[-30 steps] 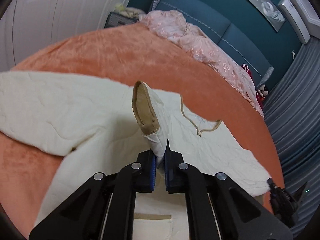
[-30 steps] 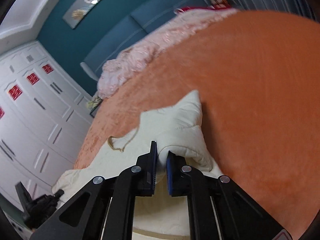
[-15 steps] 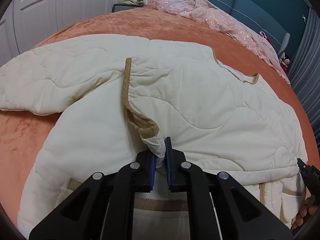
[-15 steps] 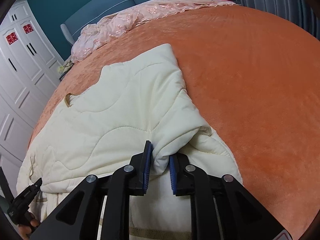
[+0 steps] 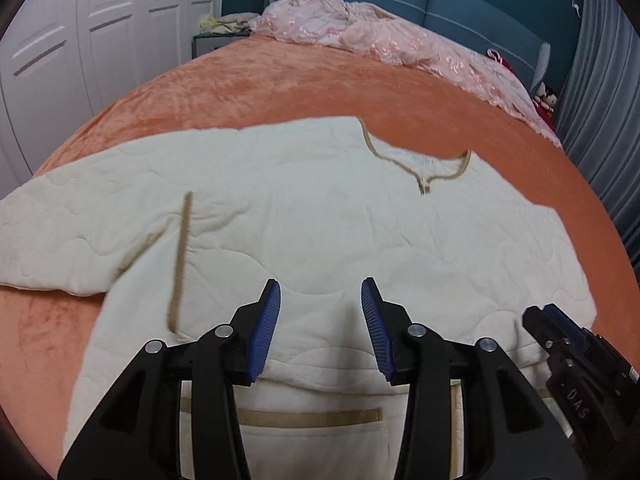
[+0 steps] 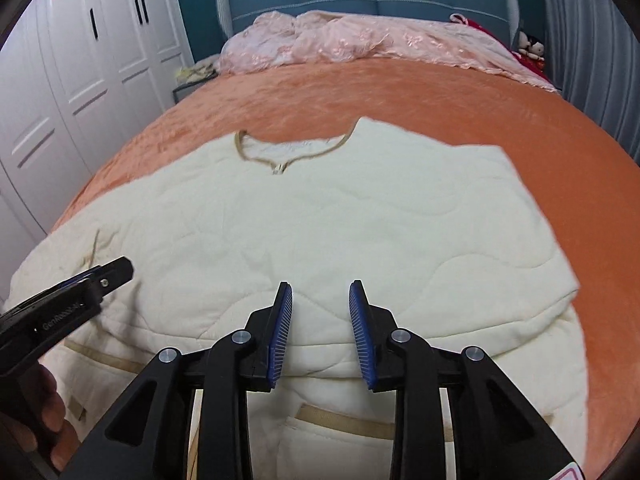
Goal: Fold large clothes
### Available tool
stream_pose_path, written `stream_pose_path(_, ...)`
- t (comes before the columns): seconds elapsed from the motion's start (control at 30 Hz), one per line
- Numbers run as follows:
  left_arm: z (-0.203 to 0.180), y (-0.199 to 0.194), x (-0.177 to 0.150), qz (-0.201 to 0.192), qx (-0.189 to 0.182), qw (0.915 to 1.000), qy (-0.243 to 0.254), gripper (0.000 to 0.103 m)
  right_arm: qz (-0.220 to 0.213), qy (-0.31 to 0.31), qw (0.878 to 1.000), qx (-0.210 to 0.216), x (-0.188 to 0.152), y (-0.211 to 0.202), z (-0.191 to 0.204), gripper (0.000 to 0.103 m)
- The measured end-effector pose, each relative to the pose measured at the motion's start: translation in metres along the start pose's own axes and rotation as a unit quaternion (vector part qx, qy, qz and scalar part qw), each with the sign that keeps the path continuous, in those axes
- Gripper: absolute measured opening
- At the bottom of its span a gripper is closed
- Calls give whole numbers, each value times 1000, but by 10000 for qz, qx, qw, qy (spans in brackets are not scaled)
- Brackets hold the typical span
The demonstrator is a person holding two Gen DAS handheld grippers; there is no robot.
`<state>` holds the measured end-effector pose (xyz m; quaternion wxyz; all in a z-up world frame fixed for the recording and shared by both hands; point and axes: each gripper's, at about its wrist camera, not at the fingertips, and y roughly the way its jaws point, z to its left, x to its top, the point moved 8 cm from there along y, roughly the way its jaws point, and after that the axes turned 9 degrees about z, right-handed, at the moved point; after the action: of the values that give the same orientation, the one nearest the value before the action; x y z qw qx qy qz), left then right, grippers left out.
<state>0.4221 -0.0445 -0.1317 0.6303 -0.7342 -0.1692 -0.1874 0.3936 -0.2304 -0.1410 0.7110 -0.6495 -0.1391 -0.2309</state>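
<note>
Looking down my left wrist view first, then the right.

Left view, left gripper (image 5: 321,322): I see my tongs spread wide, blue pads well apart, nothing between them; they hang over the lower middle of the garment.
Left view, quilted jacket (image 5: 312,232): cream, lies flat on the orange bedspread (image 5: 280,92), neckline toward the headboard.
Left view, collar (image 5: 420,168): tan-trimmed, upper right of the garment.
Left view, sleeve (image 5: 72,232): one runs out to the left across the bedspread; a tan cuff band (image 5: 181,264) lies across the body just left of my pads, slightly blurred.
Left view, pocket trim (image 5: 308,418): tan strip under my tongs, partly hidden by them.
Left view, right gripper (image 5: 580,364): only its black body shows at the lower right edge; its jaws I cannot tell from this side.
Left view, background: pink bedding (image 5: 380,40) heaped by the blue headboard (image 5: 440,0), white wardrobe (image 5: 100,28) on the left.

Right view, right gripper (image 6: 320,328): jaws parted wide, gripping nothing, over the garment's lower middle.
Right view, garment: folded edge runs across just beyond my pads; right side squared off, touching bare bedspread.
Right view, left gripper: black body enters at the lower left, a hand (image 6: 44,420) below it.
</note>
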Motion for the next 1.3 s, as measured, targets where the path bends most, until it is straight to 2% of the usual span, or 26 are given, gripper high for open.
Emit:
stream_pose_path(0.1,-1,28,-16,87,59,9999,44,41,98,-21,9999,-125,-16,21,-1,28)
stream_pose_path(0.27,1,32,-21,-168,-93,9998,-17,46,20,48,10000,-9,-22,25,-3,28)
stream_pose_path(0.43,-6,35,-24,-359,191,9989,212,51,-127,-28,9998,-172,-24,26,1,28)
stream_pose_path(0.8,-9,38,-27,-535,456,9970,328,53,-314,-106,9989,-331,-23,31,3,28)
stream_pose_path(0.9,-7,36,-25,-492,326,9979,265,54,-300,-94,9990,-313,-23,31,3,28)
stream_pose_path(0.93,-5,34,-24,-445,186,9986,212,56,-276,-78,9992,-285,-23,31,3,28)
stream_pose_path(1.0,3,22,-21,-288,-326,9990,-51,58,-181,-20,9997,-186,-22,31,3,28)
stream_pose_path(1.1,52,-25,-19,-340,-814,9934,-735,64,-21,92,9996,-255,-21,14,1,31)
stream_pose_path(1.17,107,-59,-21,-530,-723,9890,-1173,98,-113,240,9995,-191,-32,-14,6,40)
stream_pose_path(1.23,181,-84,-26,-688,-482,9821,-1688,98,-144,353,9992,93,-53,-38,17,50)
stream_pose_path(1.3,262,-90,-36,-481,-127,9727,-2268,98,-71,336,9993,159,-79,-55,29,51)
